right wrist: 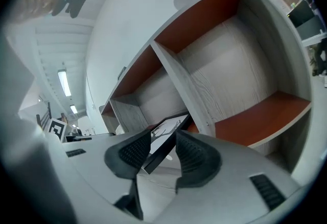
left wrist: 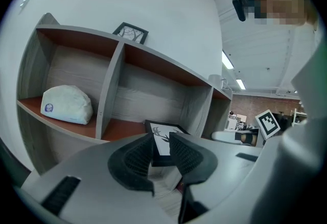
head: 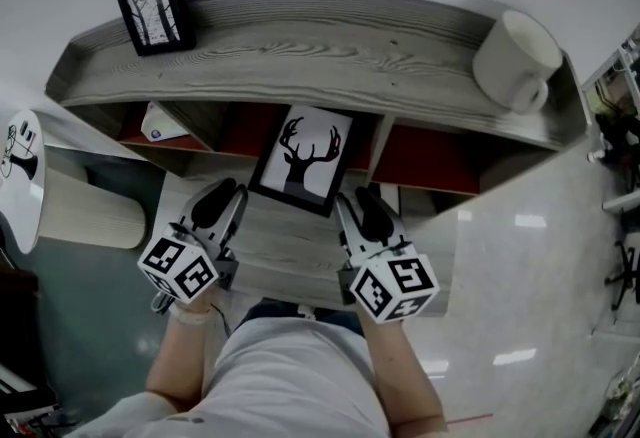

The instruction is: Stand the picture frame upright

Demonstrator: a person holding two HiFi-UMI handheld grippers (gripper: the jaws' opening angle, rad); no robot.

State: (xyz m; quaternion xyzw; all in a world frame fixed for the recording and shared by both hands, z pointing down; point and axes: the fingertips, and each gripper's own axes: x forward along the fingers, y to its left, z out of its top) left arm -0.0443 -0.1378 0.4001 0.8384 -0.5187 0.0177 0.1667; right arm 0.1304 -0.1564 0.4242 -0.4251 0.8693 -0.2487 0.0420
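Two tongs, my left tongs (head: 224,200) and right tongs (head: 366,207), flank the deer picture frame (head: 304,158), both parted, its edges between them unclamped.

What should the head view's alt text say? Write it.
A black-framed deer picture leans at the middle of a grey wooden shelf unit, with the left gripper and right gripper at its lower corners. On top stand a smaller frame and a white mug.

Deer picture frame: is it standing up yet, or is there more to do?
Nearly. The deer frame is up, leaning at the middle bay of the shelf. Left gripper and right gripper straddle its lower corners, fingers apart, not pinching. Remaining: probably just pulling away.
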